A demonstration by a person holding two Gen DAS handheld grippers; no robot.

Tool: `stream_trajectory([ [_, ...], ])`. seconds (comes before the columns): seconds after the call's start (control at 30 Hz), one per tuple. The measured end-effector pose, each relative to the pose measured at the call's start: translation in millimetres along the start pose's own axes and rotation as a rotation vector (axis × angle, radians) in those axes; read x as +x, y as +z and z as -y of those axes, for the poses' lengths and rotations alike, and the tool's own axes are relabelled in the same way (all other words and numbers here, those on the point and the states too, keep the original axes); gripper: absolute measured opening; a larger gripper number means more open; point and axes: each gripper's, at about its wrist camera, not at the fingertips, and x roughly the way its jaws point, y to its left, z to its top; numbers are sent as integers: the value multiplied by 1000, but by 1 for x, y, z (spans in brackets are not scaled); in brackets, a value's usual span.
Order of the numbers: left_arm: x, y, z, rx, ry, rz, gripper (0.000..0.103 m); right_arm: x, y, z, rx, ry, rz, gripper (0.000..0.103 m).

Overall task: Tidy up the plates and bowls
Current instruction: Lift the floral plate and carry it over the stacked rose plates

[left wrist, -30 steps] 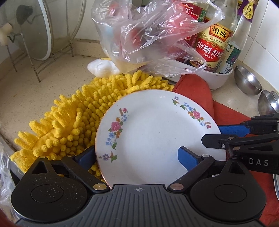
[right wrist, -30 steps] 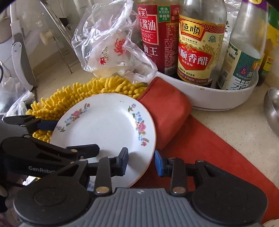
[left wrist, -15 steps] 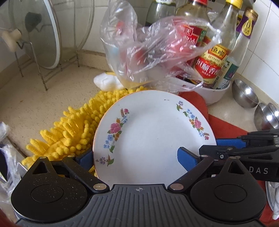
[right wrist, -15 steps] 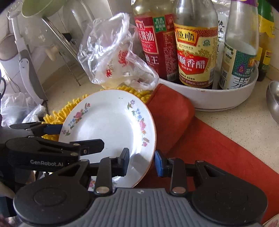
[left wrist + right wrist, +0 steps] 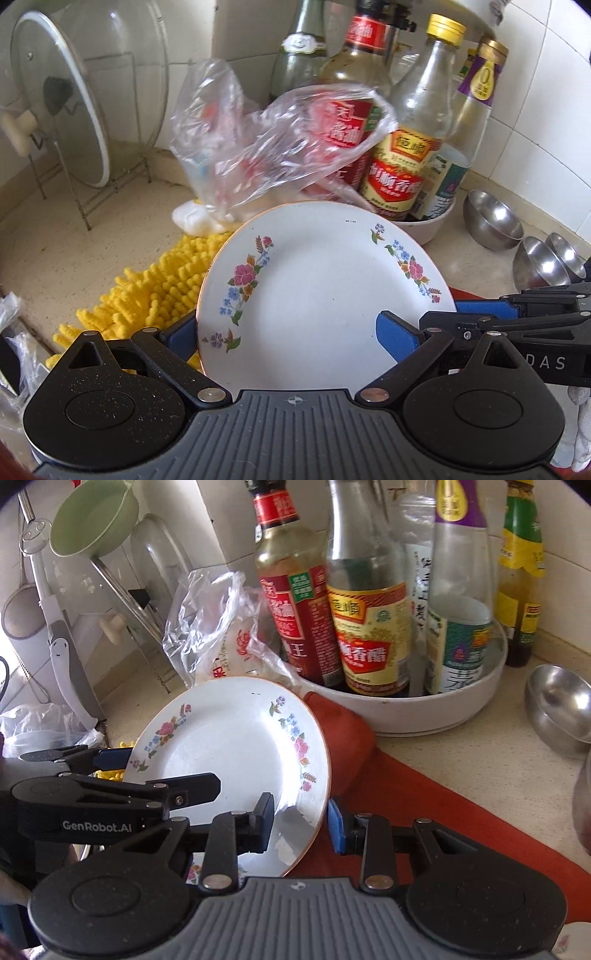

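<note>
A white plate with flower prints is held tilted up off the counter; it also shows in the right wrist view. My left gripper straddles its near edge, one blue pad behind the plate and one in front. My right gripper has its pads on either side of the plate's right rim. Steel bowls sit on the counter to the right, one also in the right wrist view.
A yellow chenille mop pad and an orange cloth lie under the plate. A white tub of sauce bottles, a plastic bag, a glass lid on a wire rack and a green funnel stand behind.
Both grippers have lifted the plate up off the mop pad and tilted it more upright; the bottles and rack now show lower in view.
</note>
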Motion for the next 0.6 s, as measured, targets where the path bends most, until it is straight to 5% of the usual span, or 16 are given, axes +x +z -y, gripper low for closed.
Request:
stream_trajectory([
  [0.6, 3, -12, 132, 180, -157, -19, 99, -100, -46, 80, 140, -180, 46, 31],
])
